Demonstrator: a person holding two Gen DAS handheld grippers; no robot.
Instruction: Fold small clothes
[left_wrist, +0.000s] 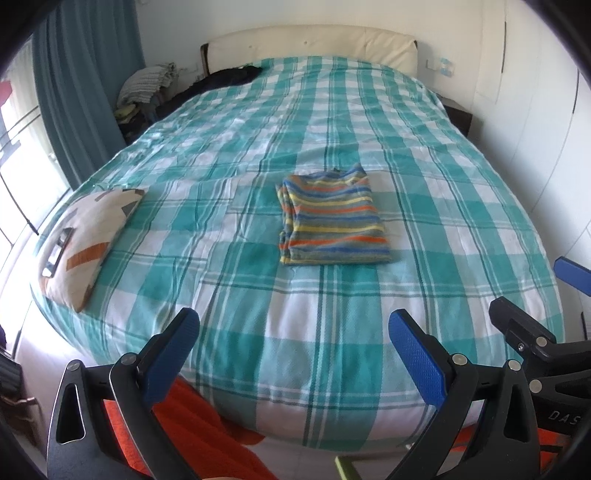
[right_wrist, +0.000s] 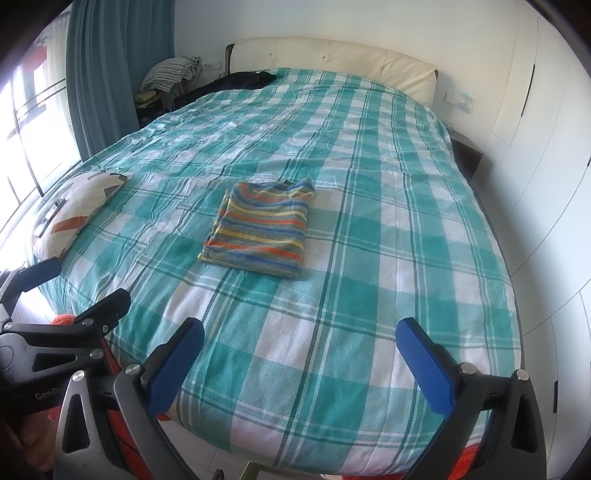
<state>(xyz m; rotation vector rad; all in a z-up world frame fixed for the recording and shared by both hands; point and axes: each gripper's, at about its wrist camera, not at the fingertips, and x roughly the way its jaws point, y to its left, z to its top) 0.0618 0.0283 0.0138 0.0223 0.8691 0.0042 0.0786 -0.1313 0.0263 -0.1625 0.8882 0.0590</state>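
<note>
A small striped garment (left_wrist: 332, 218) (right_wrist: 260, 230), in blue, orange, yellow and grey, lies folded into a flat rectangle on the middle of the bed (left_wrist: 258, 350) (right_wrist: 388, 258). My left gripper (left_wrist: 293, 332) stands open over the foot of the bed, well short of the garment, with nothing between its blue pads. My right gripper (right_wrist: 301, 343) is open too, also back at the foot edge and empty. Each gripper shows in the other's view: the right one (left_wrist: 535, 295) at the right border, the left one (right_wrist: 79, 291) at the left border.
A patterned cushion (left_wrist: 88, 240) (right_wrist: 74, 214) with a phone on it lies near the bed's left edge. Dark clothing (left_wrist: 229, 79) lies by the cream headboard (left_wrist: 314, 44). White wardrobe doors (right_wrist: 535, 166) line the right side. An orange rug (left_wrist: 184, 424) lies below the bed's foot.
</note>
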